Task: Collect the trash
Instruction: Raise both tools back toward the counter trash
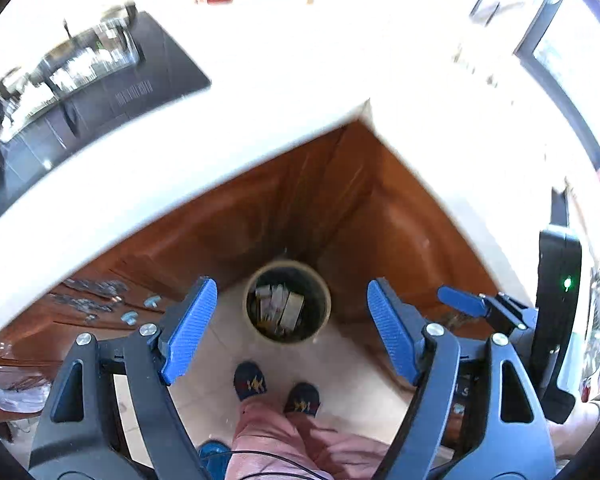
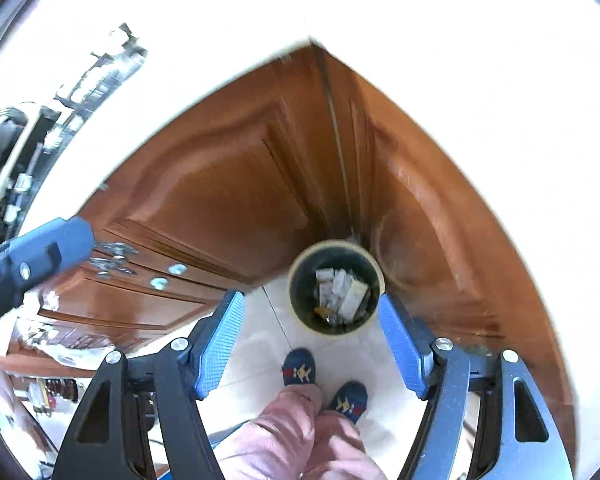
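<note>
The left gripper (image 1: 288, 330) and the right gripper (image 2: 310, 336) both stood wide open with nothing between their jaws. Below them the round trash bin (image 1: 288, 302) sat on the tiled floor (image 2: 256, 344) in the cabinet corner, holding crumpled paper trash (image 2: 340, 294).

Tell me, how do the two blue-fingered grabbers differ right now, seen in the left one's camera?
The left gripper fills the foreground with both fingers showing and frames the bin; the right gripper sits off at the right edge, smaller, and only one of its blue fingers shows here. Both stand open, holding nothing, above the floor.
</note>
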